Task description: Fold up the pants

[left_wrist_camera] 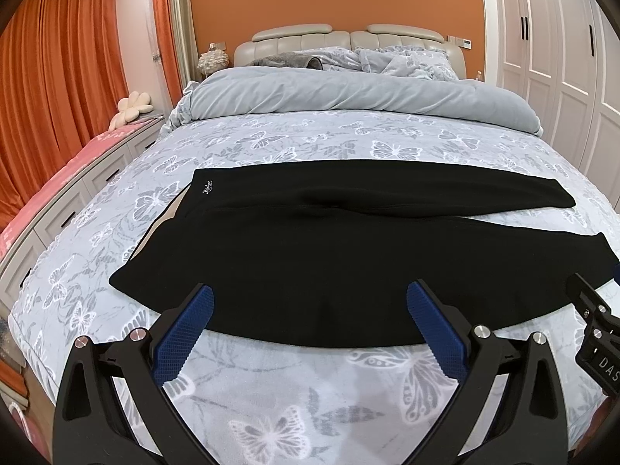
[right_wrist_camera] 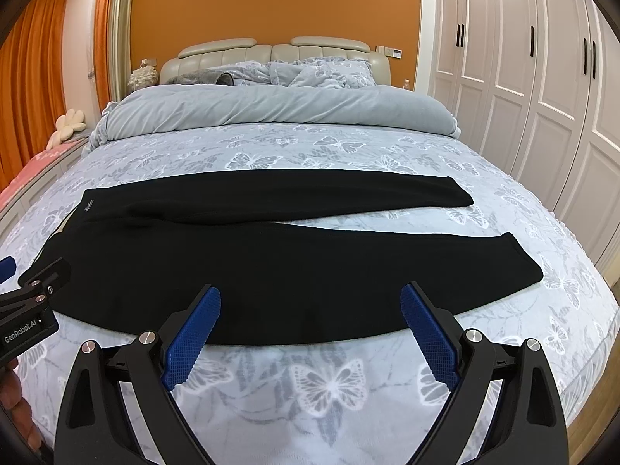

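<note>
Left wrist view shows the left gripper (left_wrist_camera: 310, 310) spread wide and holding nothing, its blue pads (left_wrist_camera: 182, 343) over the near edge of the black pants (left_wrist_camera: 310, 255), and in the right wrist view the right gripper (right_wrist_camera: 310, 310) is spread the same way, also grasping nothing. The pants lie flat across the butterfly bedsheet (right_wrist_camera: 329, 383), waistband (left_wrist_camera: 155, 240) to the left and both legs running to the right, the far leg (right_wrist_camera: 310, 193) a little apart from the near one. Beyond them are a rolled grey duvet (left_wrist_camera: 348, 97), pillows (right_wrist_camera: 321, 73) and the beige headboard (left_wrist_camera: 310, 40).
</note>
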